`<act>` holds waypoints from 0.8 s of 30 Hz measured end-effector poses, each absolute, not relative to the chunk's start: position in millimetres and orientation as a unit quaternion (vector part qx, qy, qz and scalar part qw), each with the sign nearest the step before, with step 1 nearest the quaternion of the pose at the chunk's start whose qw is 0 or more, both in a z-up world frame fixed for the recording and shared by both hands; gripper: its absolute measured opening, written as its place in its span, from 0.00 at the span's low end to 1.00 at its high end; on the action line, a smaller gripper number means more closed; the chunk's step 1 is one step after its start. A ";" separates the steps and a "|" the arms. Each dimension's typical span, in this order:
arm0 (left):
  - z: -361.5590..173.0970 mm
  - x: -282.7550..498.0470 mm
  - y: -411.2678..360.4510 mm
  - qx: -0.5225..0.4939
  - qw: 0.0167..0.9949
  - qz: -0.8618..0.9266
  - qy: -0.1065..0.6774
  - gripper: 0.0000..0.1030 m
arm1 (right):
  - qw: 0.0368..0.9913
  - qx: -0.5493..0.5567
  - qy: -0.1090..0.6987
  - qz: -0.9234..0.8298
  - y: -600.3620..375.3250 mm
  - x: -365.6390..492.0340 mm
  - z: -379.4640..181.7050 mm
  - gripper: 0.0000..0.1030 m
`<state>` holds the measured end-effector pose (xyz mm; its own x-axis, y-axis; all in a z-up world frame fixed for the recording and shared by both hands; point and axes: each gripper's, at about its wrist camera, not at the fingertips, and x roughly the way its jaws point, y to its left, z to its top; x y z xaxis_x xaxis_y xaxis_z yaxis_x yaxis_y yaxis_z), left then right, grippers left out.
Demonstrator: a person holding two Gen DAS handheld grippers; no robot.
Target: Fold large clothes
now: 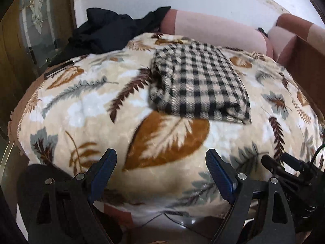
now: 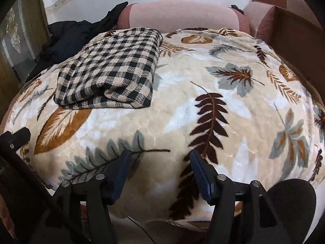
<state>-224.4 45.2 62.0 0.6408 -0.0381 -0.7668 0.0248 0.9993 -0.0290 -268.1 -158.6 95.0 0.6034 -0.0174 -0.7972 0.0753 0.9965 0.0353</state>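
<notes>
Left wrist view: left gripper spread wide, empty; folded checkered garment flat on leaf blanket, well ahead of fingers. Right wrist view: right gripper also released, garment ahead-left, black clothes beyond.

A folded garment is lying on the blanket. Behind it, pillows are lying, with a heap of clothes sitting to their left.

No readable text, label, brand or number shows in either view. Faint marks on the black gear right of the left hand-held gripper are illegible.
</notes>
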 end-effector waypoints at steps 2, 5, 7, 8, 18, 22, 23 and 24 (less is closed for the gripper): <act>56.4 -228.7 39.8 -0.005 0.901 -0.021 0.432 0.86 | 0.896 0.020 0.442 -0.037 -156.4 -272.8 94.4 0.63; 51.9 -232.1 35.7 0.001 0.897 -0.028 0.440 0.86 | 0.897 0.004 0.440 -0.047 -153.4 -279.7 90.8 0.63; 51.5 -233.8 35.9 0.000 0.897 -0.028 0.441 0.86 | 0.895 0.000 0.444 -0.052 -153.2 -281.9 88.0 0.64; 52.0 -234.3 36.4 -0.002 0.897 -0.028 0.441 0.86 | 0.893 -0.001 0.446 -0.055 -153.4 -282.5 86.5 0.64; 53.2 -234.8 38.4 -0.007 0.894 -0.028 0.447 0.86 | 0.890 -0.005 0.452 -0.060 -151.9 -284.6 83.2 0.67; 50.7 -234.5 36.8 -0.005 0.890 -0.035 0.454 0.86 | 0.889 -0.008 0.453 -0.061 -151.1 -284.1 83.0 0.67; 50.2 -234.6 36.2 -0.005 0.890 -0.036 0.455 0.86 | 0.889 -0.008 0.454 -0.061 -150.9 -283.8 83.0 0.67; 49.7 -234.5 35.6 -0.004 0.889 -0.038 0.457 0.86 | 0.889 -0.008 0.455 -0.061 -151.2 -283.6 82.8 0.67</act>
